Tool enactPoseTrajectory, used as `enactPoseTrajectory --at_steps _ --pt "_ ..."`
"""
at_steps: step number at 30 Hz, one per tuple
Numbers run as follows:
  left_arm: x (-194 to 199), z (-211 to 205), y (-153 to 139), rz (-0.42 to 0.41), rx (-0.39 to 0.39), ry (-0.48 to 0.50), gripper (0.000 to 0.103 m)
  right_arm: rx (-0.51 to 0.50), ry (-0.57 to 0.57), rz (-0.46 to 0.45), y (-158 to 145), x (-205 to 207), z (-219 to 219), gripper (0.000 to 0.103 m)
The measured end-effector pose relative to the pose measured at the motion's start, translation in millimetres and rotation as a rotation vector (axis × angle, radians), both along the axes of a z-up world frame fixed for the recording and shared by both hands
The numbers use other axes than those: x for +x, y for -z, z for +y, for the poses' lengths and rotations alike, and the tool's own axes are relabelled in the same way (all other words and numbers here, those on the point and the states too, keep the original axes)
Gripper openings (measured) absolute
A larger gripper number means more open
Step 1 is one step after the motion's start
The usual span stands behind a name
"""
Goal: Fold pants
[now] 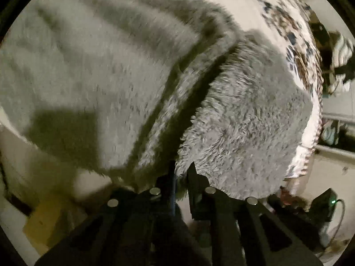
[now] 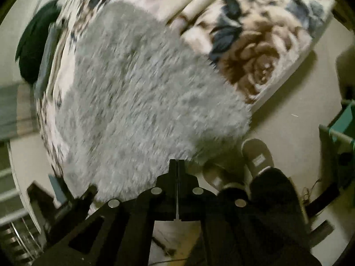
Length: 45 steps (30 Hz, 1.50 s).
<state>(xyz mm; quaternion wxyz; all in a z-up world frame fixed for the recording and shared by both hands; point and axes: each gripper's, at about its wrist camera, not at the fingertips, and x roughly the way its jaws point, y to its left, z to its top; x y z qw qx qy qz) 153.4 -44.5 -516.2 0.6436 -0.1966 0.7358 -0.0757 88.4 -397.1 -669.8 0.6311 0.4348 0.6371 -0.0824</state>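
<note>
The pants are grey and fluffy and lie spread over a bed with a floral cover. In the left wrist view my left gripper is shut on a fold of the pants, and a flap hangs over its right finger. In the right wrist view the pants fill the middle. My right gripper is shut at their near edge; its fingertips touch each other and I cannot tell whether any cloth is between them.
The floral cover shows past the pants, with the bed edge on the right. The person's slippered feet stand on the pale floor below. A dark green object sits at left. A teal rack stands at right.
</note>
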Motion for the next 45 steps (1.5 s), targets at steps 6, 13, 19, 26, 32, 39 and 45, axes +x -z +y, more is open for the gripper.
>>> enactPoseTrajectory --at_steps 6,13,19,26,32,39,45 --pt "14.7 1.9 -29.7 -0.078 -0.029 -0.032 0.064 0.004 -0.129 -0.043 -19.9 28.0 -0.6 0.048" --pt "88.4 -36.4 -37.0 -0.21 -0.006 -0.015 0.065 -0.09 -0.163 -0.092 -47.2 72.7 -20.8 0.057" --pt "120.1 -78.5 -6.5 -0.258 0.044 0.12 0.007 -0.154 -0.134 -0.064 -42.4 93.6 -39.2 0.057" --pt "106.5 -37.3 0.9 -0.289 0.073 0.039 0.007 -0.159 -0.104 -0.052 -18.7 97.7 -43.0 0.058" --pt "103.9 -39.3 -8.1 -0.319 0.082 0.057 0.006 -0.236 -0.179 -0.086 -2.0 127.4 -46.4 0.087" --pt "105.2 -35.3 -4.3 -0.321 0.079 0.046 0.007 -0.014 -0.13 -0.168 18.1 153.8 -60.6 0.025" --pt "106.3 -25.9 1.0 -0.273 -0.008 -0.021 0.012 -0.081 -0.195 -0.155 12.8 163.2 -55.4 0.036"
